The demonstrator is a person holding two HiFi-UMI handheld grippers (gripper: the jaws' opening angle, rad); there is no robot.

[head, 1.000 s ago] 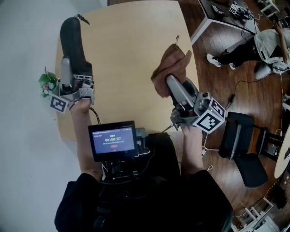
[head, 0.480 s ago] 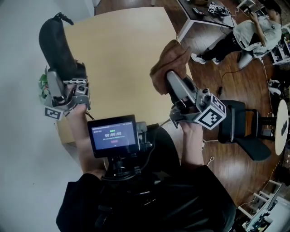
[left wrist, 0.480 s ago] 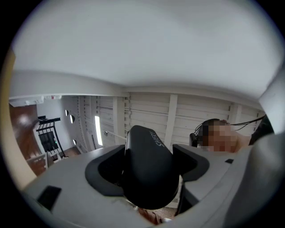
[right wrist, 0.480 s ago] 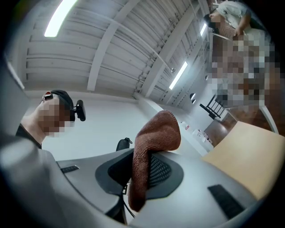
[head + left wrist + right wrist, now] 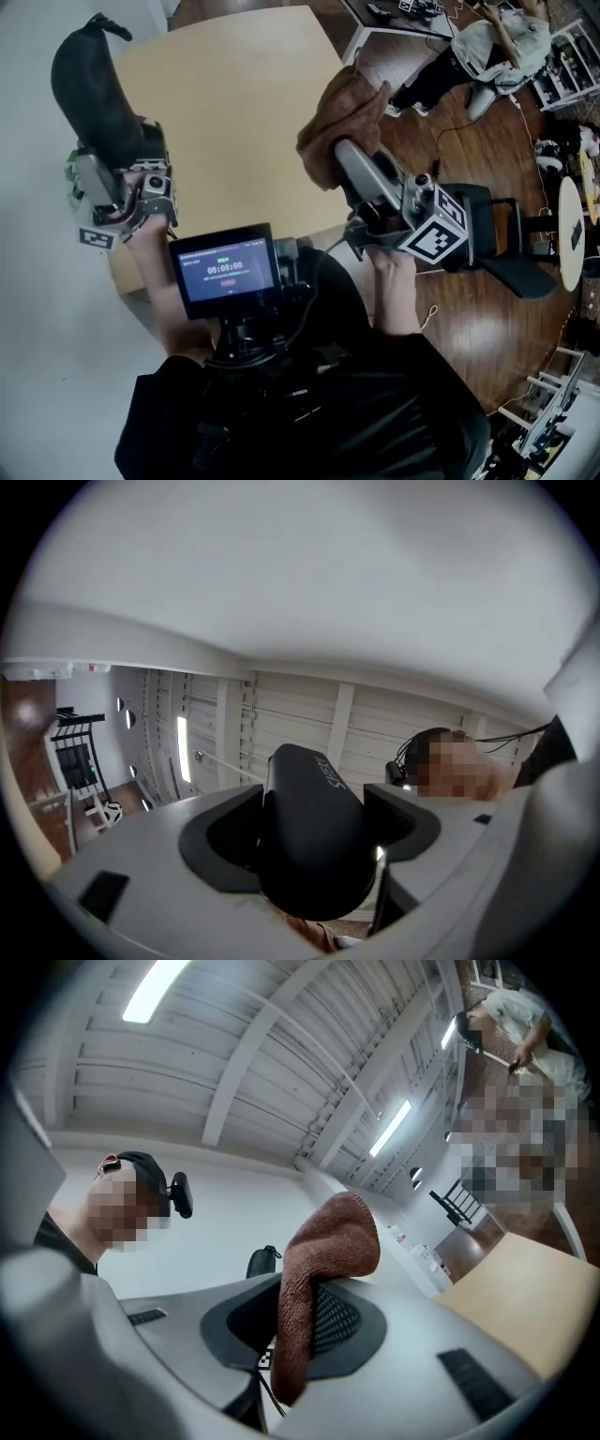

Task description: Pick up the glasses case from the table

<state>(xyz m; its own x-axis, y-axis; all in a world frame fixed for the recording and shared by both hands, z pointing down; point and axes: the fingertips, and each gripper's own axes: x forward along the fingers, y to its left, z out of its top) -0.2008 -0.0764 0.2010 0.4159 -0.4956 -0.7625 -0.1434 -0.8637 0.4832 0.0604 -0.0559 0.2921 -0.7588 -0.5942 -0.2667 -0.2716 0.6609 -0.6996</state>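
Note:
The glasses case point(image 5: 89, 89) is black, long and rounded. It is held up off the table, tilted, over the table's left edge. My left gripper point(image 5: 122, 145) is shut on its lower end. In the left gripper view the case point(image 5: 309, 846) fills the gap between both pads and points up at the ceiling. My right gripper point(image 5: 342, 155) hovers by the table's right edge, shut on a brown cloth point(image 5: 337, 112). In the right gripper view the cloth point(image 5: 323, 1260) is folded over between the jaws.
The light wooden table point(image 5: 234, 112) lies between the two grippers. A small screen point(image 5: 223, 272) sits on the rig at my chest. A black chair point(image 5: 492, 239) stands on the wooden floor at right. A person point(image 5: 469, 52) is by a desk at far right.
My left gripper has risen with the glasses case and moved left, past the table's left edge, and the case tilts more. My right gripper still holds the cloth in much the same place.

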